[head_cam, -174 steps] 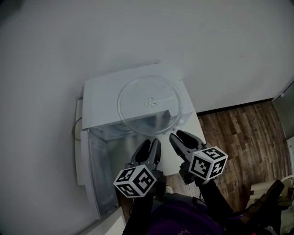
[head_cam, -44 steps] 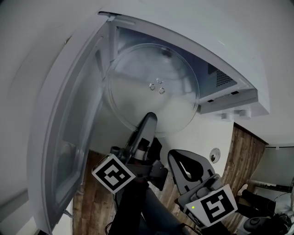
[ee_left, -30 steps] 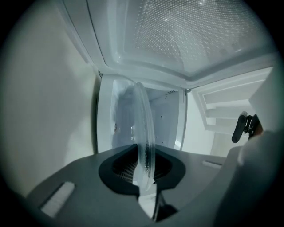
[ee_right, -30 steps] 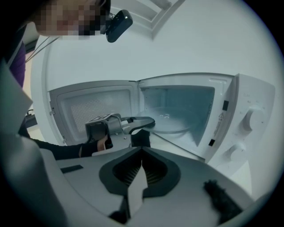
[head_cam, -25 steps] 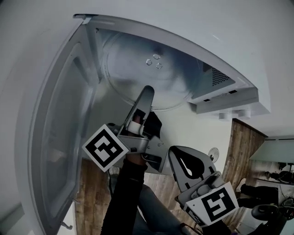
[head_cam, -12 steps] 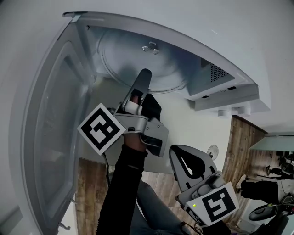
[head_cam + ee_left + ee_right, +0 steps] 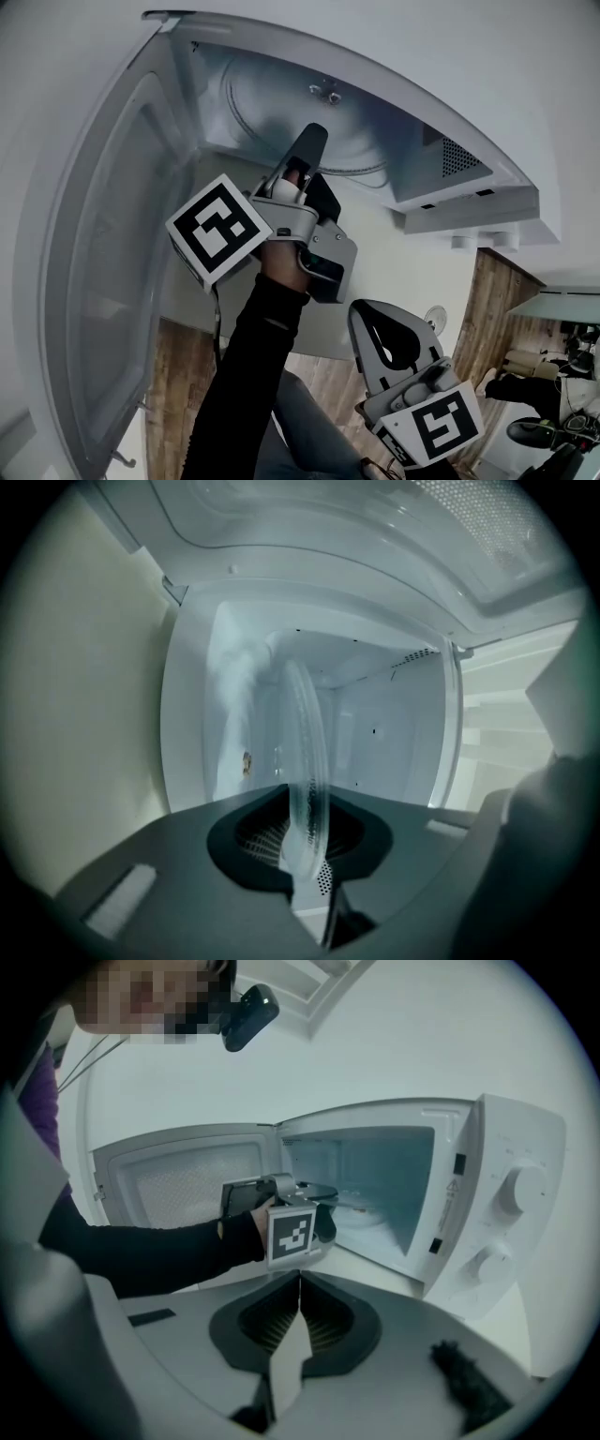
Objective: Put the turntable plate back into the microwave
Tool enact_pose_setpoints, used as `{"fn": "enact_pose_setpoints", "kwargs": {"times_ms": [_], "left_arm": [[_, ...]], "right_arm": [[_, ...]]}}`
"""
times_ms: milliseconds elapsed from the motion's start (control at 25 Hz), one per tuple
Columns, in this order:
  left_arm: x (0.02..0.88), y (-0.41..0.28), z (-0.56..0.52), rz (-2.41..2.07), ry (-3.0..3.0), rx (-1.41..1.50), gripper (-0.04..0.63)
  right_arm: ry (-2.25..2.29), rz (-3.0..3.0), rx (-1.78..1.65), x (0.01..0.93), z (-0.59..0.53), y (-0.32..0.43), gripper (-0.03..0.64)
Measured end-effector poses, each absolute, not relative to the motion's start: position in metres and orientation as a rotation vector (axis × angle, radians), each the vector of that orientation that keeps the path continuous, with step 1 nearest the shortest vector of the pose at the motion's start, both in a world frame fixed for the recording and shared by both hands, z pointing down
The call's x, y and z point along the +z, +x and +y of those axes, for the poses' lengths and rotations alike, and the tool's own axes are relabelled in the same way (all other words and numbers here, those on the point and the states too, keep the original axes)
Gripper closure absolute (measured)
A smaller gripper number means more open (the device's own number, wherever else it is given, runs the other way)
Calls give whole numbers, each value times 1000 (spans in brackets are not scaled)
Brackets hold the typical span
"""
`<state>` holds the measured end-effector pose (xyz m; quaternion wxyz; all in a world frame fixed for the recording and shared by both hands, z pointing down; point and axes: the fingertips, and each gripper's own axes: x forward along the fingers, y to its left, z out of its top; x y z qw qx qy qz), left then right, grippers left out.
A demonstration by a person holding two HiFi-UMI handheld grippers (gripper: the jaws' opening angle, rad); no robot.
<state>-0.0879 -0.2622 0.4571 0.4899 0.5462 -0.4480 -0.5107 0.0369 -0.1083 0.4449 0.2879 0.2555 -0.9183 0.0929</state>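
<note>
Now the turntable plate (image 7: pixel 272 98) lies mostly inside the cavity of the open microwave (image 7: pixel 469 192). Its near rim is pinched between the jaws of the left gripper (image 7: pixel 314 133), which are just starting to open on the glass. The right gripper (image 7: pixel 364 317) hangs low in front, jaws pressed together on nothing. Each gripper carries a cube with black-and-white square markers (image 7: pixel 220 230) and no letters. On the control panel, beside two round knobs (image 7: pixel 523 1185), sits a small warning-triangle sticker (image 7: pixel 455 1185) whose print is too small to read. The door (image 7: pixel 117 272) stands wide open.
</note>
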Motion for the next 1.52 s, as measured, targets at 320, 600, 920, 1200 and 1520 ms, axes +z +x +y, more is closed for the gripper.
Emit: {"fn": "enact_pose_setpoints", "kwargs": {"times_ms": [320,600,920,1200,1520], "left_arm": [[456,-85,-270,-1078,1314,-1228,543],[459,-86,-280,-1075,1258,-1251,541],[467,-86,-288,-1093,1220,-1213,538],[468,-87,-290,-1114,1216,-1174,541],[471,-84,-291,-1122,1196,-1140,551]], "right_arm": [[690,-2454,264,445,-110,36,606],[693,-2452,268,445,-112,37,606],[718,-2439,258,444,-118,38,606],[709,-2439,254,445,-120,36,606],[714,-2443,247,444,-125,33,606]]}}
